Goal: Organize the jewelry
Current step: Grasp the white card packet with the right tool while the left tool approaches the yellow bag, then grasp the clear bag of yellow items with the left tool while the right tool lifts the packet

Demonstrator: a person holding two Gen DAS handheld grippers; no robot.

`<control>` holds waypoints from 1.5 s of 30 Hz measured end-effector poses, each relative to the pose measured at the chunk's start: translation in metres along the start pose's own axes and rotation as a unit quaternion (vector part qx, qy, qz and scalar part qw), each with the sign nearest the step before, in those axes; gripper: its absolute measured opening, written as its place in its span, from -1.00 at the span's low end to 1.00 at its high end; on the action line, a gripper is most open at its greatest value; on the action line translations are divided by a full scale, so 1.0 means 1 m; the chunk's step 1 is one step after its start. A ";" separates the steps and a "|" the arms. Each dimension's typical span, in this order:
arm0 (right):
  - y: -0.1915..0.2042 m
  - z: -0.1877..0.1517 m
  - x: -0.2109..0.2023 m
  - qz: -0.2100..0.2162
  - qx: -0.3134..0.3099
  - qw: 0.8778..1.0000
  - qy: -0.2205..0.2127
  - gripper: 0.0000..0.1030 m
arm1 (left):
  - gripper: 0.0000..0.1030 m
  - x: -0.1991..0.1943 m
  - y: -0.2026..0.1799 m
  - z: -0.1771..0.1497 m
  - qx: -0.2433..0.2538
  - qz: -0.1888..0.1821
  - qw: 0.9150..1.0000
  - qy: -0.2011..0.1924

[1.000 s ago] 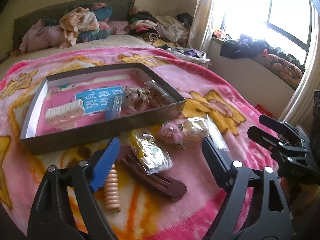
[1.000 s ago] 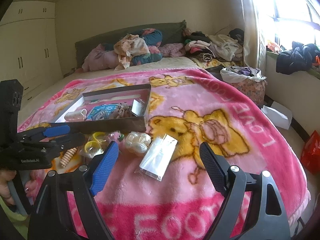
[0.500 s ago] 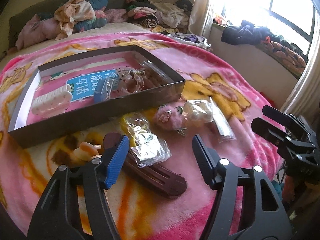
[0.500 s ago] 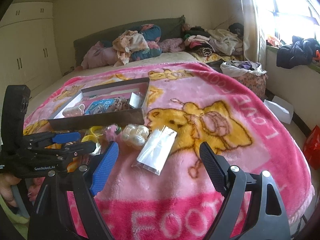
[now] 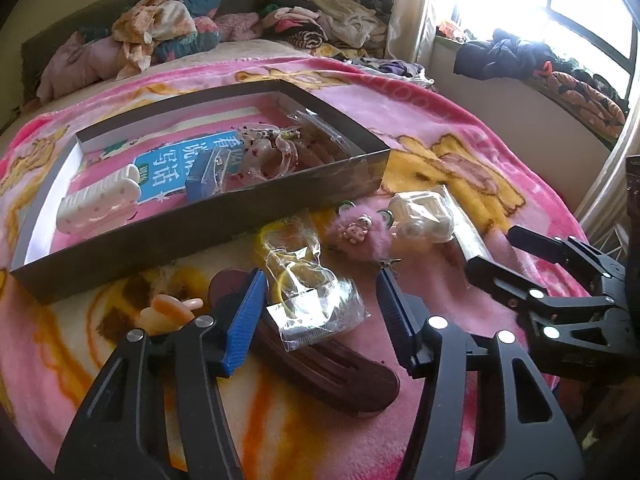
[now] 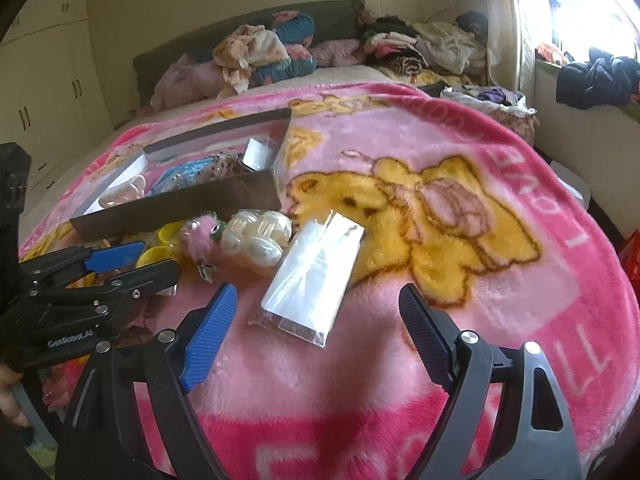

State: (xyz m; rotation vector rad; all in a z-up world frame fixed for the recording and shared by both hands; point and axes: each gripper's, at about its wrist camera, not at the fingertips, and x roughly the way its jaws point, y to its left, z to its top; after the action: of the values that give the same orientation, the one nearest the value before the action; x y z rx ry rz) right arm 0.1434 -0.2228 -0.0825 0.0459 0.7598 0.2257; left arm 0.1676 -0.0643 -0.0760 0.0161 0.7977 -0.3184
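Left gripper (image 5: 320, 312) low over pink blanket (image 5: 420, 120) on bed, fingers closing round crinkled clear packet with yellow rings (image 5: 308, 292), pads not yet pressing. Packet lies on brown hair clip (image 5: 332, 364), just before open dark box (image 5: 208, 216). Box holds white clip (image 5: 100, 204), blue case (image 5: 206, 178), clear beaded pieces. Right gripper (image 6: 316, 340) wide open, empty, above flat clear bag (image 6: 316, 276). Pink fluffy clip (image 6: 198, 236) and pearly claw clip (image 6: 256, 238) side by side, touching, near box.
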 end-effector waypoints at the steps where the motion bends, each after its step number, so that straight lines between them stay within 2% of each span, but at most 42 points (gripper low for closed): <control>1: 0.000 0.000 0.003 -0.001 0.002 1.000 0.003 0.56 | -0.10 0.001 0.000 0.000 0.000 0.001 1.000 0.001; 3: 0.000 0.001 0.009 -0.007 0.006 1.000 0.011 0.54 | -0.17 0.003 0.001 0.000 0.000 0.004 1.000 0.004; 6: -0.003 0.000 0.015 -0.010 0.015 1.000 0.019 0.34 | -0.20 0.006 0.000 0.000 0.004 0.007 1.000 0.008; 8: -0.005 -0.001 0.016 -0.016 0.015 1.000 0.022 0.09 | -0.20 0.007 -0.001 0.000 0.009 0.011 1.000 0.012; 14: -0.021 -0.003 0.011 -0.013 0.036 0.999 0.017 -0.43 | -0.20 0.009 -0.004 -0.001 0.019 0.021 0.999 0.017; 18: -0.027 -0.004 0.009 -0.006 0.045 0.999 0.019 -0.46 | -0.24 0.010 -0.011 0.000 0.034 0.022 0.999 0.016; 21: -0.029 -0.004 0.007 -0.008 0.051 0.999 0.017 -0.37 | -0.28 0.011 -0.013 0.000 0.042 0.022 0.999 0.017; 24: -0.030 -0.003 0.006 -0.026 0.044 0.999 0.013 -0.10 | -0.34 0.010 -0.012 0.000 0.041 0.021 0.999 0.014; 27: -0.034 0.000 0.006 -0.018 0.046 0.999 0.006 -0.09 | -0.36 0.008 -0.009 0.001 0.036 0.016 0.999 0.012; 28: -0.035 0.002 0.007 -0.016 0.045 0.999 0.005 -0.29 | -0.37 0.007 -0.009 0.001 0.036 0.015 0.999 0.010; 29: -0.035 0.004 0.009 -0.014 0.042 0.999 0.004 -0.66 | -0.38 0.007 -0.008 0.002 0.035 0.014 0.999 0.009; 30: -0.035 0.005 0.009 -0.013 0.038 0.999 0.005 -0.74 | -0.38 0.005 -0.006 0.002 0.032 0.013 0.999 0.008; 34: -0.032 0.005 0.002 -0.008 0.026 1.000 -0.015 -0.88 | -0.39 -0.001 -0.001 0.004 0.023 0.009 1.000 0.001; 40: -0.032 0.004 -0.012 -0.013 0.025 0.999 -0.030 -0.90 | -0.44 -0.010 0.004 0.009 0.013 0.002 1.000 -0.006; 41: -0.032 0.005 -0.014 -0.013 0.026 0.999 -0.031 -0.90 | -0.53 -0.011 0.004 0.009 0.013 0.002 1.000 -0.007; 42: -0.033 0.005 -0.017 -0.015 0.027 0.999 -0.034 -0.91 | -0.86 -0.012 0.005 0.010 0.011 0.003 1.000 -0.008; 45: -0.036 0.007 -0.022 -0.016 0.030 0.999 -0.039 -0.91 | -0.86 -0.009 0.010 0.011 0.001 -0.005 1.000 0.001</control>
State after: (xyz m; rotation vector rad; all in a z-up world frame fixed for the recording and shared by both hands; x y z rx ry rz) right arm 0.1392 -0.2625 -0.0669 0.0995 0.6882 0.1695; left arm 0.1726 -0.0539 -0.0630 0.0139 0.7998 -0.3284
